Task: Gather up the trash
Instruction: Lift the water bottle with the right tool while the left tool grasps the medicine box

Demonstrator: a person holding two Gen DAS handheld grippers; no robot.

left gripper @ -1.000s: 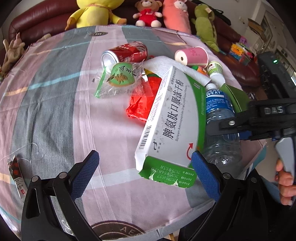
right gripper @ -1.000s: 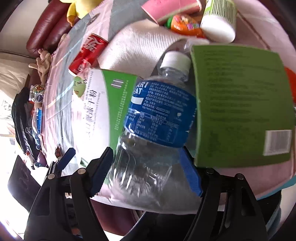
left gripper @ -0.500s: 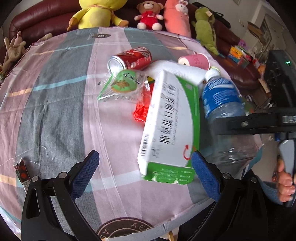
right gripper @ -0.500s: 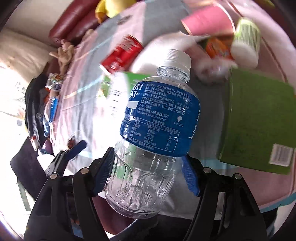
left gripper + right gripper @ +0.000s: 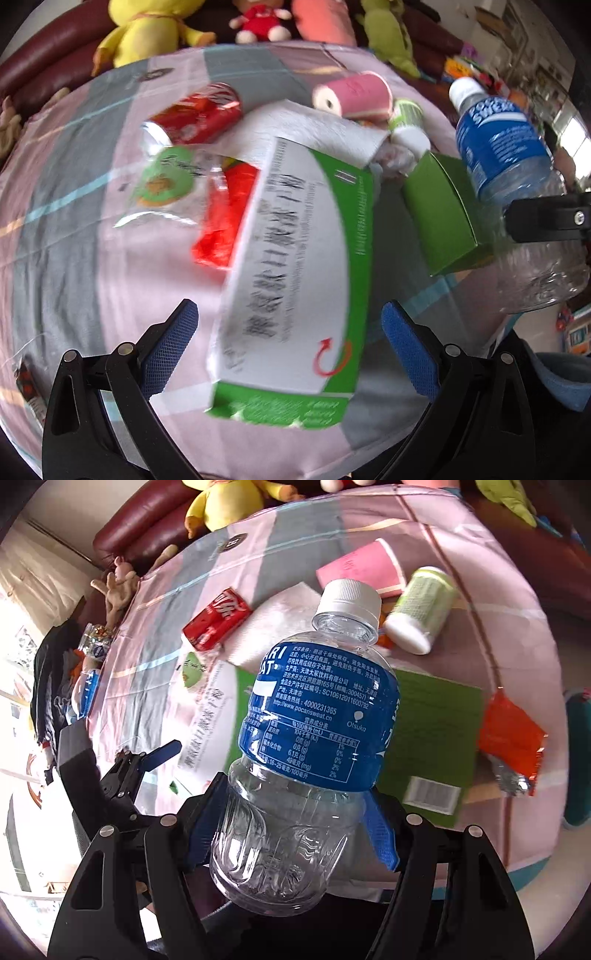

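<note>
The empty plastic bottle, blue label and white cap, is clamped at its clear lower body between the right gripper fingers and held clear above the bench. Below it lie a green box, a white-and-green carton, a red can, a pink cup and an orange wrapper. The left gripper fingers are spread apart, empty, over the carton's near end.
</note>
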